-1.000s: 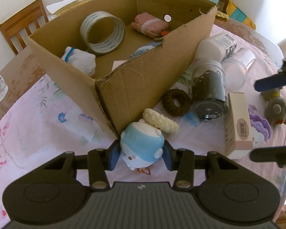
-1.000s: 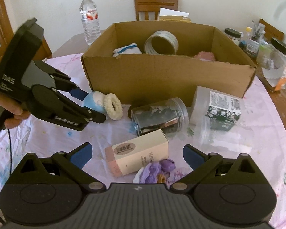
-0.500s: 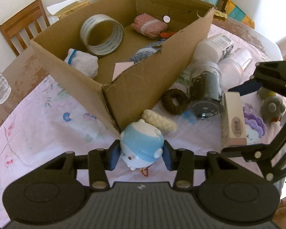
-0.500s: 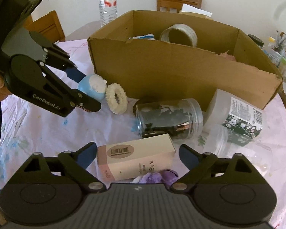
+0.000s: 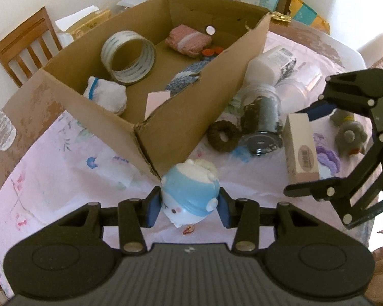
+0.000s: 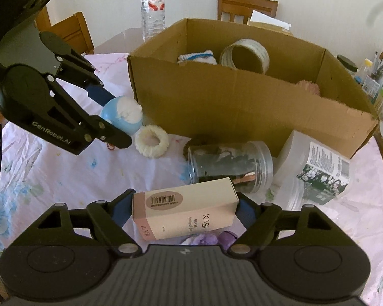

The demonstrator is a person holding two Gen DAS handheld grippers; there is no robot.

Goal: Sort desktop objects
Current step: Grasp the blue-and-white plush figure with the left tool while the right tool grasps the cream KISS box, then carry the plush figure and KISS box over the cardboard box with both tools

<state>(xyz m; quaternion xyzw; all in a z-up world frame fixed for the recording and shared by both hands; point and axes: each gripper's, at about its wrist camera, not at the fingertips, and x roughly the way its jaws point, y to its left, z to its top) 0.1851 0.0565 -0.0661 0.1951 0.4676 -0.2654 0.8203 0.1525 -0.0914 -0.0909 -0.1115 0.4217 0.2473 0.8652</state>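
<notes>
- Cardboard box (image 5: 191, 117) in the middle of the tabletop (image 5: 63, 168) already has part of the sorting in it: a roll of tape (image 5: 128, 56), a white bundle with a blue band (image 5: 105, 97), a pink knitted piece (image 5: 189, 40), a blue-grey knitted piece (image 5: 185, 81) and a pale card (image 5: 157, 100)
- Work left, by my reading, is about half: things lie loose on the cloth along the box's near wall
- Among them are a clear jar with dark contents (image 6: 229, 164) on its side, a white tub with a flowered label (image 6: 316, 168), a dark woven ring (image 5: 223, 135), a cream woven ring (image 6: 152, 141), purple crochet (image 5: 328, 156) and a grey toy figure (image 5: 349, 136)
- Left gripper (image 5: 189, 205) is clenched on a blue-and-white doll (image 5: 190, 193), held by the box's near corner and seemingly clear of the cloth, so it looks to be on its way in
- Right gripper (image 6: 183, 215) is closing around a cream carton (image 6: 185, 213) that lies on the cloth; the pads look at or just short of its ends, and I cannot tell if they press yet
- Tabletop is covered by a crinkled pale pink cloth with faint flower prints; bare worn wood shows at its far edges
- Room has wooden chairs (image 6: 247, 6) against a pale wall, a water bottle (image 6: 153, 7) behind the box, and jars and clutter on the far side
</notes>
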